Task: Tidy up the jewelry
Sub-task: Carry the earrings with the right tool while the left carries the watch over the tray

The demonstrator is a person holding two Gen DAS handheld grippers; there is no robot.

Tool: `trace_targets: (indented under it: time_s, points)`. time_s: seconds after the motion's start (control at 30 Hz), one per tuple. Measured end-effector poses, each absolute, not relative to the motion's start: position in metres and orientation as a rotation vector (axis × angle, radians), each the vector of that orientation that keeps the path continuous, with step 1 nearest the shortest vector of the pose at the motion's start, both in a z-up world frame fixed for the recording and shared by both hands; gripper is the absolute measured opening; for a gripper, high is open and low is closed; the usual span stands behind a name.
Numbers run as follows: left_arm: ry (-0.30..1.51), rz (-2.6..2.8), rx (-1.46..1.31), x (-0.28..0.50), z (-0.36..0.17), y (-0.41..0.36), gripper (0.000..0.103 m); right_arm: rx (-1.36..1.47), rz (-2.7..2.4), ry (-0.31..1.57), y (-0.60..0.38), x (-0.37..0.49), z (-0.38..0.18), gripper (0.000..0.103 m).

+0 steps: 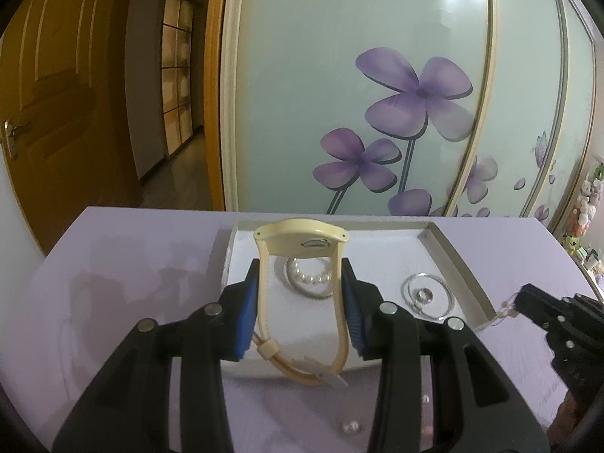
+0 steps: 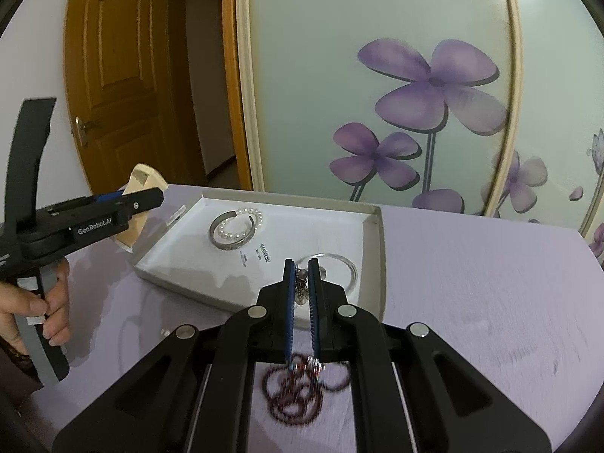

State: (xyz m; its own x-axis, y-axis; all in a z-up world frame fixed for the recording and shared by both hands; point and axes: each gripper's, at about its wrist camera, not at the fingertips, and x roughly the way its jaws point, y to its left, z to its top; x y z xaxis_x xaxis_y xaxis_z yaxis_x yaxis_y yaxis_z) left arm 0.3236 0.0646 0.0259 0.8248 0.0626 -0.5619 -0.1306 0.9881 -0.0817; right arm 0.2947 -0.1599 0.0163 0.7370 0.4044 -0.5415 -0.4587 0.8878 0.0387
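Note:
My left gripper (image 1: 300, 279) is shut on a cream wristwatch (image 1: 300, 239), holding it by its strap loop above the near left edge of a white shallow box (image 1: 445, 243). In the box lie a pearl bracelet inside a silver bangle (image 2: 236, 228) and a clear bangle (image 2: 339, 264) with a small ring. My right gripper (image 2: 301, 275) is shut on a thin chain with small pendants (image 2: 301, 287), above the box's near right corner. A dark red bead necklace (image 2: 298, 396) lies coiled on the lilac table below it.
The lilac table (image 2: 472, 302) stands before a glass wardrobe with purple flowers (image 2: 415, 94). A wooden door (image 2: 113, 75) is at the left. Small silver pieces (image 1: 351, 427) lie on the table near me. Soft toys (image 1: 585, 207) hang at the far right.

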Motion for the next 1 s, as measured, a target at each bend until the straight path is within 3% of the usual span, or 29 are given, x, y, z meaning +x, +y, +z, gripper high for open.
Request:
trace_targets:
  time_s: [1.0]
  points:
    - [0.607, 0.076, -0.095, 0.389, 0.011, 0.068, 0.040, -0.116, 0.509, 0.611, -0.136, 0.367, -0.011, 0.007]
